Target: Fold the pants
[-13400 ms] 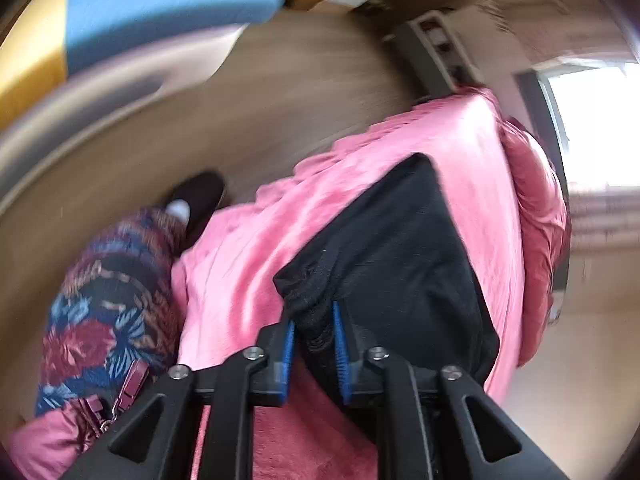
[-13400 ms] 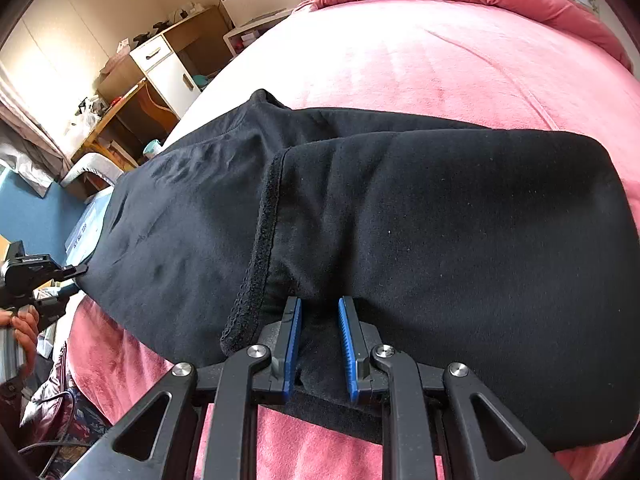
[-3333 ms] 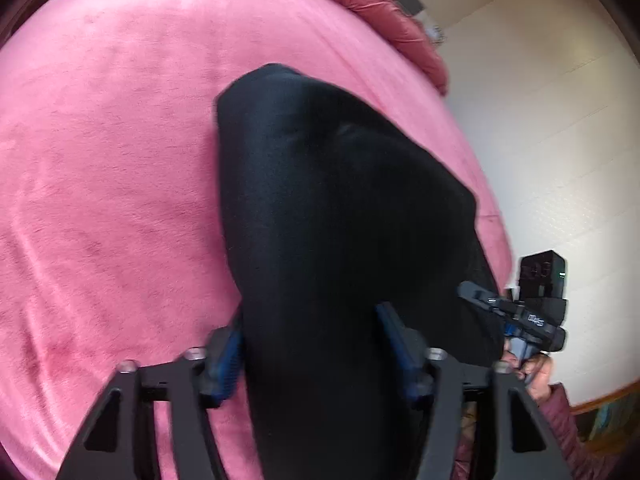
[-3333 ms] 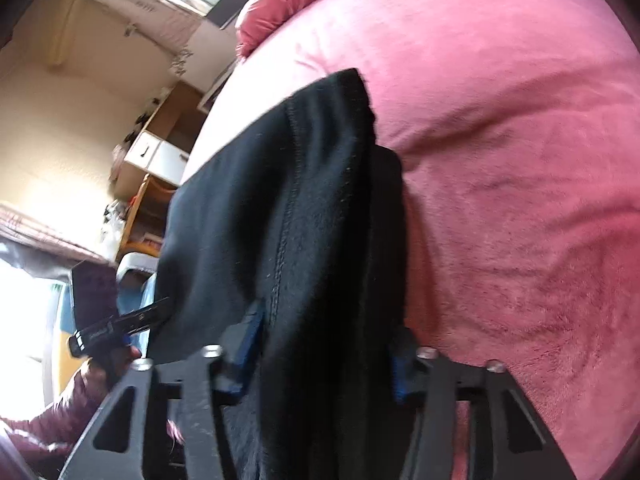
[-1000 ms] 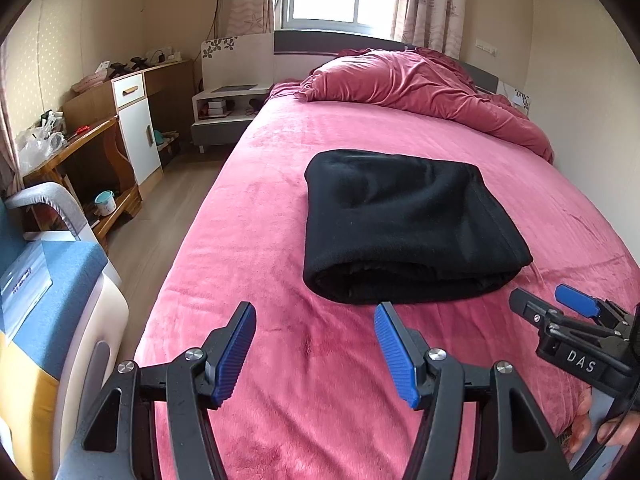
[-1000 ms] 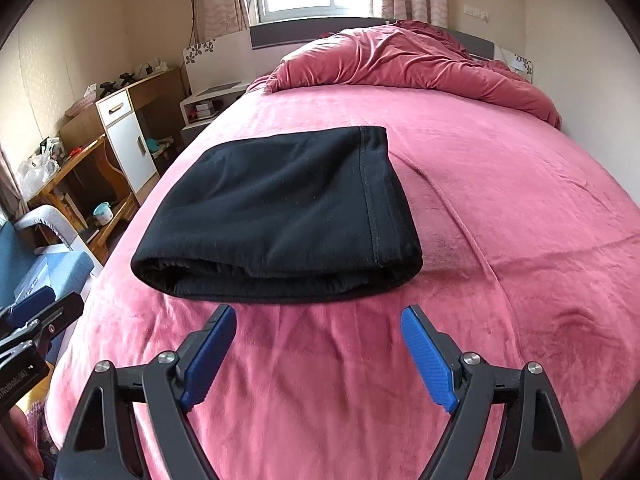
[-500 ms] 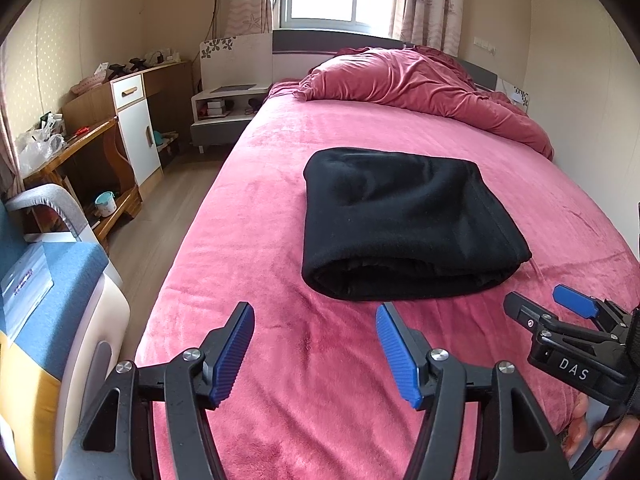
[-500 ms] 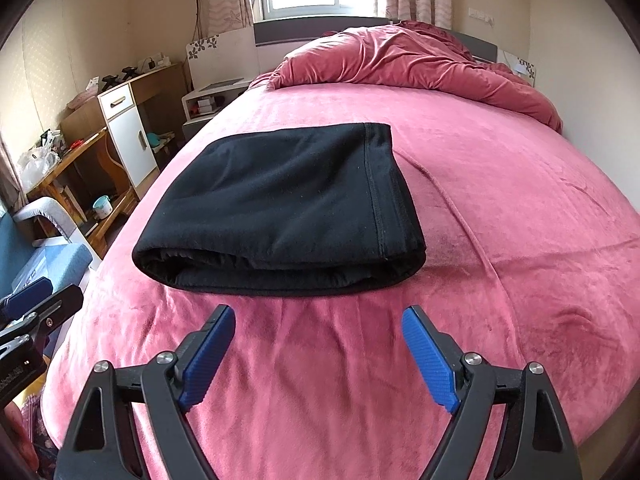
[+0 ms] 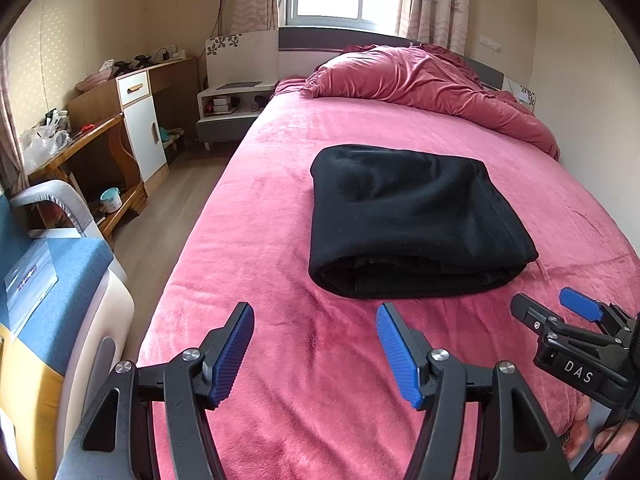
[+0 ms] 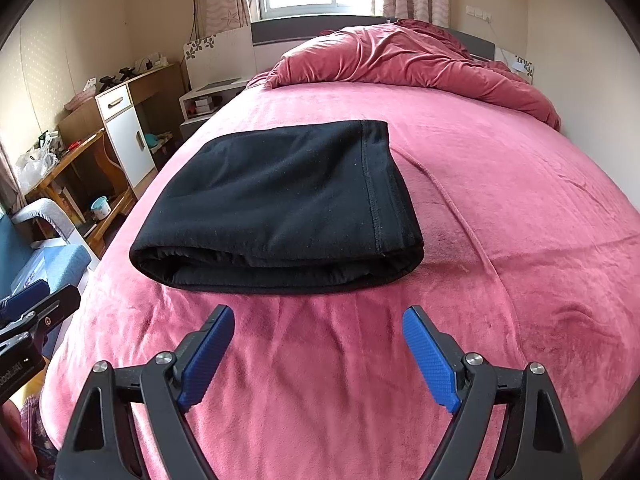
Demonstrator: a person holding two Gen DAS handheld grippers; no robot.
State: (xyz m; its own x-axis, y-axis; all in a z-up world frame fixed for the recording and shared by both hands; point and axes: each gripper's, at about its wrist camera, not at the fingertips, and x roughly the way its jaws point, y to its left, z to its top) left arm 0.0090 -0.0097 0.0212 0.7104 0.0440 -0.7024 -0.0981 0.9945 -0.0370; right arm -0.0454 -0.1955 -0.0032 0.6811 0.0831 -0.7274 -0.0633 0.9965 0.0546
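I see the black pants [image 9: 412,216] folded flat on the pink bed [image 9: 256,216] at twelve o'clock; my left gripper [image 9: 316,348] and right gripper [image 10: 320,354] hang released, clear of them.

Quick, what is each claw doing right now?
Left claw: open, holding nothing, short of the folded pants.
Right claw: open, holding nothing.

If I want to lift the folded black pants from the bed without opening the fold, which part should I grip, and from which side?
Probably grip the thick rounded fold edge of the folded black pants nearest the cameras, coming in low from the foot of the pink bed. There all layers stack together, so one pinch catches them all. Both the left hand-held gripper and the right hand-held gripper are open and already face that edge.
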